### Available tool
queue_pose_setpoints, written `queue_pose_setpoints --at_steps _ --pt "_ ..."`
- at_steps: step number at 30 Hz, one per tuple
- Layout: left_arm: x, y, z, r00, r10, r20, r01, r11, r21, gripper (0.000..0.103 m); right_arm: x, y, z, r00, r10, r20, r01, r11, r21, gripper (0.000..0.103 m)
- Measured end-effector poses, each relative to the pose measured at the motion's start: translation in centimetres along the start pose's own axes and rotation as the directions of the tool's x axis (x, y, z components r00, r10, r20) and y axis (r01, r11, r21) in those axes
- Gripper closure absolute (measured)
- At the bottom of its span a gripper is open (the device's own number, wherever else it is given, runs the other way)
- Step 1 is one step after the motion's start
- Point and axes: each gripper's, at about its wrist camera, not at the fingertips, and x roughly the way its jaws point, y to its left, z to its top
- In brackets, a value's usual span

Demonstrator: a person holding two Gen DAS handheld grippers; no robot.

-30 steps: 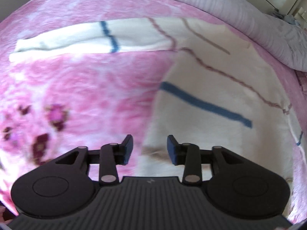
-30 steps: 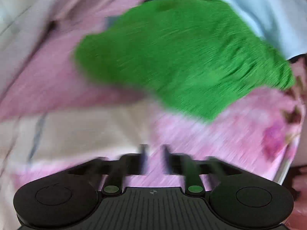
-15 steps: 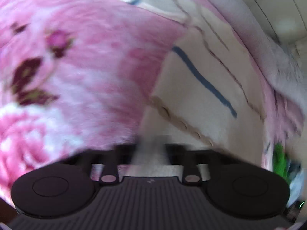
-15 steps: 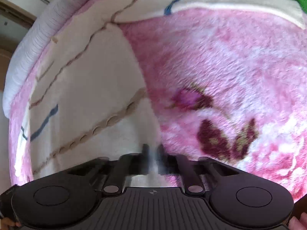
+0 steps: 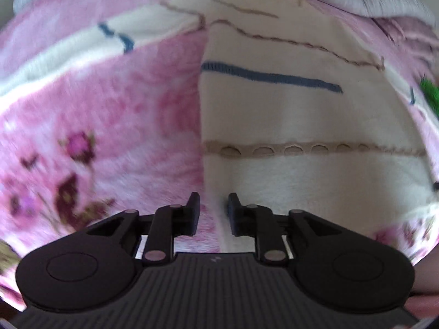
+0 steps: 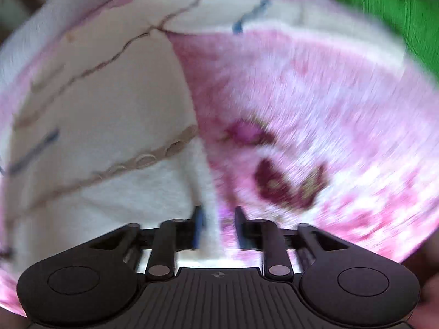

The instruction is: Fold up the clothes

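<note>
Both grippers have swung back over the cream sweater (image 5: pixel 301 115) since a second ago, when my right camera was filled by the green garment (image 6: pixel 397 8); that now sits far ahead and to the right of the right gripper (image 6: pixel 216 227). Sweater spread flat on the pink floral blanket (image 5: pixel 109 137), its body running straight ahead from both grippers, sleeves stretched sideways at the far end. I judge the coming move turns on the hem corners. My left gripper (image 5: pixel 211 213) straddles the sweater's left side edge near the hem, jaws parted with nothing pinched. My right gripper straddles the opposite side edge, jaws also apart, though blur hides whether cloth touches them. Cream knit, blue bars, a tan scalloped band (image 5: pixel 301 149), thin brown seams.
</note>
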Motion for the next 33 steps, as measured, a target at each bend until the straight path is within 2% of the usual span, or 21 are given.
queue_pose_setpoints --at_steps 1,3,5,7,10,13,15,16,19,22,27,31,33 --pt "-0.3 -0.8 0.1 1.0 0.003 0.009 -0.003 0.999 0.052 0.085 -0.9 0.9 -0.5 0.999 -0.037 0.037 0.04 0.996 -0.083 0.071" --pt "-0.8 -2.3 0.3 1.0 0.008 0.027 -0.012 0.988 0.155 0.082 -2.1 2.8 -1.5 0.99 -0.084 0.111 0.11 0.962 -0.249 0.071" --pt "-1.3 -3.8 0.5 0.999 0.01 0.045 -0.021 0.966 0.257 0.079 -2.1 5.0 -3.3 0.982 -0.094 0.165 0.156 0.893 -0.422 0.071" --pt "-1.5 -5.7 0.4 0.998 -0.009 0.062 -0.014 0.935 0.355 0.076 -1.8 7.0 -5.4 0.978 -0.094 0.187 0.187 0.793 -0.58 0.071" --pt "-0.5 -9.9 -0.5 0.995 -0.072 0.075 0.027 0.876 0.482 0.072 -0.3 9.1 -8.3 0.969 -0.106 0.222 0.239 0.613 -0.753 0.071" --pt "0.9 -13.8 -1.7 0.993 -0.092 0.08 0.028 0.812 0.583 0.072 1.5 9.3 -10.3 0.951 -0.103 0.293 0.307 0.433 -0.847 0.071" --pt "1.7 -15.5 -2.2 0.992 -0.094 0.08 0.025 0.784 0.621 0.072 2.2 9.0 -11.6 0.942 -0.095 0.323 0.336 0.317 -0.887 0.071" --pt "2.0 -16.0 -2.4 0.992 -0.094 0.082 0.021 0.774 0.633 0.072 2.6 8.7 -12.1 0.938 -0.087 0.335 0.346 0.27 -0.899 0.071" --pt "2.4 -17.3 -2.6 0.992 -0.09 0.09 0.011 0.764 0.646 0.072 3.6 7.5 -13.0 0.935 -0.053 0.35 0.353 0.176 -0.919 0.071" --pt "2.8 -18.5 -2.7 0.991 -0.088 0.097 0.003 0.757 0.653 0.072 3.7 6.4 -13.7 0.93 -0.021 0.367 0.366 0.125 -0.922 0.071" --pt "3.5 -20.3 -2.8 0.991 -0.094 0.099 0.005 0.747 0.665 0.072 4.2 5.3 -14.4 0.909 0.0 0.416 0.414 0.09 -0.906 0.071" --pt "3.6 -22.3 -3.4 0.987 -0.112 0.111 0.002 0.71 0.705 0.072 3.7 5.5 -14.1 0.874 0.069 0.481 0.472 0.12 -0.874 0.071" --pt "3.9 -23.2 -3.4 0.986 -0.121 0.113 0.001 0.691 0.723 0.072 3.6 6.0 -13.1 0.867 0.098 0.489 0.471 0.163 -0.867 0.071"
